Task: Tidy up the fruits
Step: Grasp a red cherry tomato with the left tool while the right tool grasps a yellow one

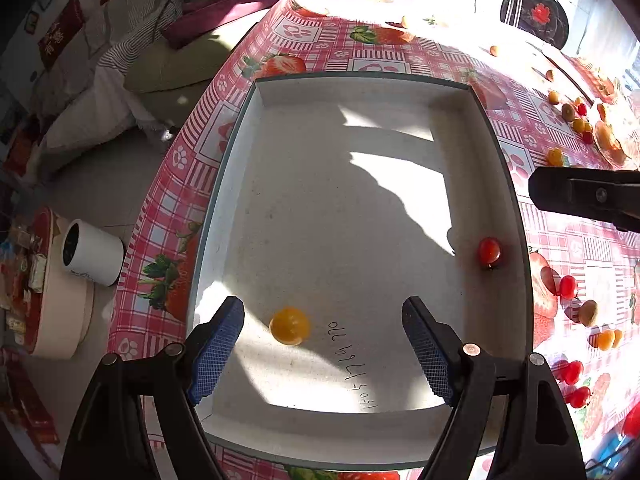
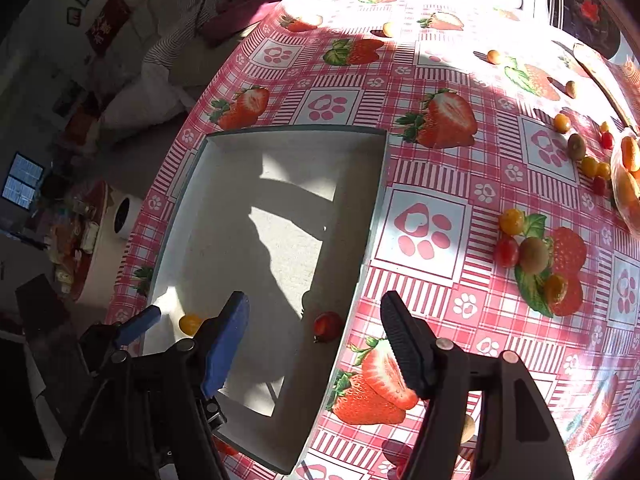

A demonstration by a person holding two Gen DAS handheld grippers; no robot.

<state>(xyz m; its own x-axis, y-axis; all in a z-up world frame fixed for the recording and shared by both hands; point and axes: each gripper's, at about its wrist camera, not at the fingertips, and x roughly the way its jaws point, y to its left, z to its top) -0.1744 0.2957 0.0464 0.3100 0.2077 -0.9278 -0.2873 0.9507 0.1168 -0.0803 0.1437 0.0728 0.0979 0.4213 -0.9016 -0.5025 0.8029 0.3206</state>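
A white tray lies on the strawberry tablecloth. A yellow cherry tomato and a red cherry tomato lie in it. My left gripper is open and empty, hovering over the tray's near end with the yellow tomato between its fingers. My right gripper is open and empty above the tray's right wall, with the red tomato between its fingers. The yellow tomato shows behind the left finger. Loose tomatoes and small kiwis lie scattered on the cloth to the right.
An orange-filled dish sits at the table's far right edge. More small fruits lie right of the tray. The table edge drops at left to a floor with a white cup and a sofa.
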